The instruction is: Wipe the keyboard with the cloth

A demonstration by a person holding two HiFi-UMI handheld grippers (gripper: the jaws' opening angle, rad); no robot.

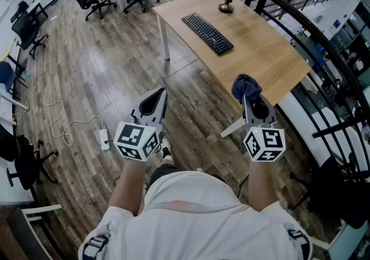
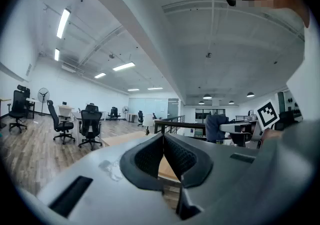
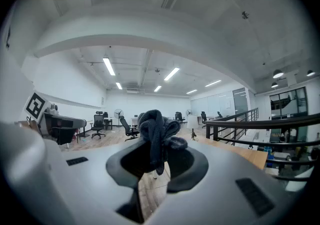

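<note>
**Both grippers held short of table**

Left gripper (image 1: 158, 98) jaws pressed together, empty; right gripper (image 1: 248, 100) clamped on bunched dark-blue cloth (image 1: 245, 86); beyond, black keyboard (image 1: 207, 33) lies on wooden table (image 1: 260, 56), well apart from both grippers.

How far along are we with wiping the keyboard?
Done: the cloth is picked up, pinched in the right gripper. In hand: both grippers are held in the air short of the table; the left gripper is shut and empty. Left: all the wiping; the keyboard lies farther up the table, well away from the cloth.
</note>
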